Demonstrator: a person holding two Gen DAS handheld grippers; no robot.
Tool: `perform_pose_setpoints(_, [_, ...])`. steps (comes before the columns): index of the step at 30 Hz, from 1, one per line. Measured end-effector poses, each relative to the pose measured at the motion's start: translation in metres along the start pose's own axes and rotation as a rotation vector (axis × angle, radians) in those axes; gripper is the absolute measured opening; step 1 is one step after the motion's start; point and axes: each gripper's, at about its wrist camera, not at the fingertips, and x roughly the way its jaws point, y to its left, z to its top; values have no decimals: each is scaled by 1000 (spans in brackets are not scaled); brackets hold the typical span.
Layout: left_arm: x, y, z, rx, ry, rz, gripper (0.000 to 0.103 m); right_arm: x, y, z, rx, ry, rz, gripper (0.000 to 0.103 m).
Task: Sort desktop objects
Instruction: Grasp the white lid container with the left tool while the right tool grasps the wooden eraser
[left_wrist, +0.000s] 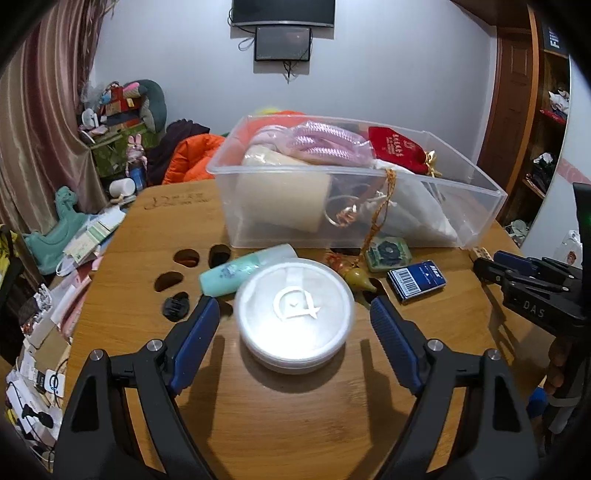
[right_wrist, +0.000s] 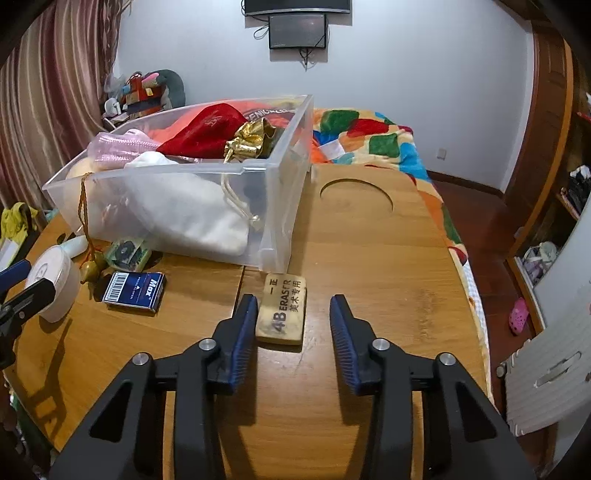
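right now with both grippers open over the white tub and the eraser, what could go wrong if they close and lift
1. The left gripper straddles the wide round white tub; its curved wall could slip from the pads.
2. The teal tube lies against the tub's far-left side, so the left finger may nudge it.
3. The eraser sits off-centre, against the right gripper's left finger, so closing may drag or twist it.

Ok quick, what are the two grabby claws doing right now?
Left gripper: open, jaws either side of the white round container, not squeezing it.
Right gripper: open, holding nothing; the eraser lies between its fingers.
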Motion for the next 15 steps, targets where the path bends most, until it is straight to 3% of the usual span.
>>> perform_pose_setpoints(2, [4, -1, 1, -9, 14, -5, 80, 0, 2, 0, -4, 1, 8, 31])
perform_pose_setpoints(4, [8, -1, 1, -18, 31, -13, 67, 0, 3, 0, -9, 1, 12, 26])
perform_pose_setpoints(5, [9, 0, 0, -26, 37, -13, 65, 0, 4, -1, -13, 1, 13, 22])
perform_pose_setpoints(15, [4, 1, 0, -42, 33, -19, 65, -14, 11, -4, -23, -17, 29, 22])
